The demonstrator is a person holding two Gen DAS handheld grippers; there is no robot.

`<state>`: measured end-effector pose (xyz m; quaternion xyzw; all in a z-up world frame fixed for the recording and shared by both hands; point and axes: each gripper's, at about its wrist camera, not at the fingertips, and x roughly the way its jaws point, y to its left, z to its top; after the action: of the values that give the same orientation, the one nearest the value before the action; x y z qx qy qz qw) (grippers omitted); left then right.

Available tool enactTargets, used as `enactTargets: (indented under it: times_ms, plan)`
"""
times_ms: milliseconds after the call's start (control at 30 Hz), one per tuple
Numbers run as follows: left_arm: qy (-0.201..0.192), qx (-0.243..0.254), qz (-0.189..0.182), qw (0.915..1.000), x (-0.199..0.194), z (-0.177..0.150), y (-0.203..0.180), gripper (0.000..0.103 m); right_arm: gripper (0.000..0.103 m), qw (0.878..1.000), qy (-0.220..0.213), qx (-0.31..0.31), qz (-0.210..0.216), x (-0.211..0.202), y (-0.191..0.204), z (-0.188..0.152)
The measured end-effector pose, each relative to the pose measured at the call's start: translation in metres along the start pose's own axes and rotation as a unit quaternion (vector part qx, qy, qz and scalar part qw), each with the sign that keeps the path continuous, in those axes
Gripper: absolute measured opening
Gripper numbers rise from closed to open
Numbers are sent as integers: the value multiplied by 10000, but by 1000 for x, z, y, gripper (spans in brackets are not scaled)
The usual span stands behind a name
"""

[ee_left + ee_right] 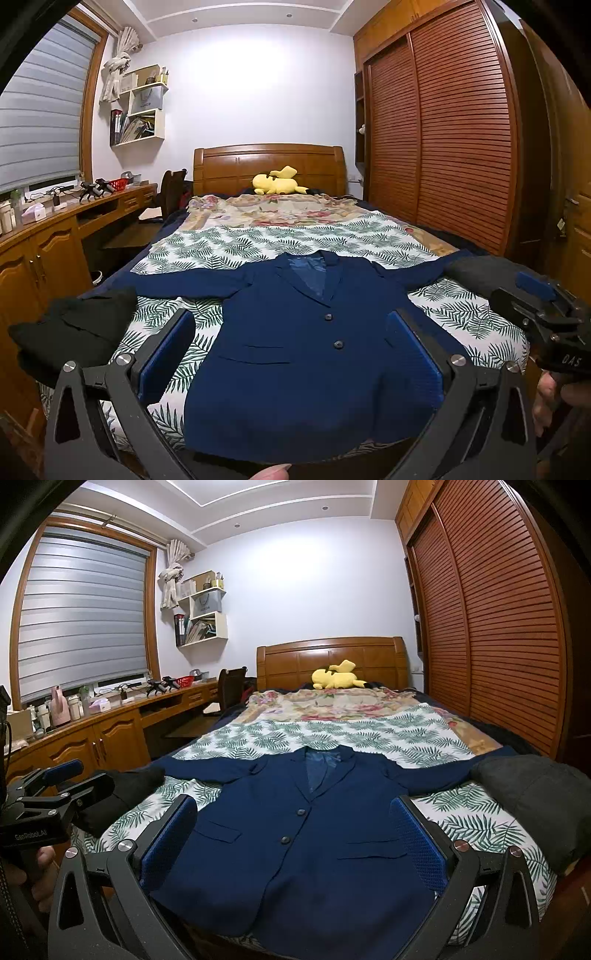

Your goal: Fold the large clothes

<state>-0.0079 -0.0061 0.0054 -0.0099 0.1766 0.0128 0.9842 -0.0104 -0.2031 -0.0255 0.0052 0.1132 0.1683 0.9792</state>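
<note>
Nearest of all, both grippers hang above the foot of the bed with their blue-padded fingers spread wide and nothing between them. The left gripper (pixel 291 354) frames the hem and lower front of the navy blazer (pixel 295 354), and the right gripper (pixel 293 840) frames the same stretch from a little further right; neither pad appears to touch the cloth. In the right wrist view the left gripper shows at the left edge, level with the blazer's lower left side, and the left wrist view shows the right gripper at the right edge, near the other side of the bed.

Just ahead, the blazer (pixel 295 834) lies face up and buttoned on the fern-print sheet (pixel 229 251), hem toward the grippers and collar pointing at the headboard (pixel 269 166), so its long axis runs straight away from the fingers. Its sleeves stretch out sideways, one to each side, which puts one sleeve nearer each hand; judging by that, a first fold would likely bring a sleeve in across the chest.

Beside the sleeve ends lie two dark garments, a black one (pixel 74 328) on the left and a grey-black one (pixel 532 805) on the right. Further off are a floral blanket (pixel 273 210) and a yellow plush toy (pixel 277 181) against the headboard.
</note>
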Motion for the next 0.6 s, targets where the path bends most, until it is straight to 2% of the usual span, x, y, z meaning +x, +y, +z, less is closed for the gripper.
enactTargets:
  times_ms: [600]
  plan:
    - [-5,10,-19,10000,0,1,-3,103,103,10000,13,22,-16,1,1,0]
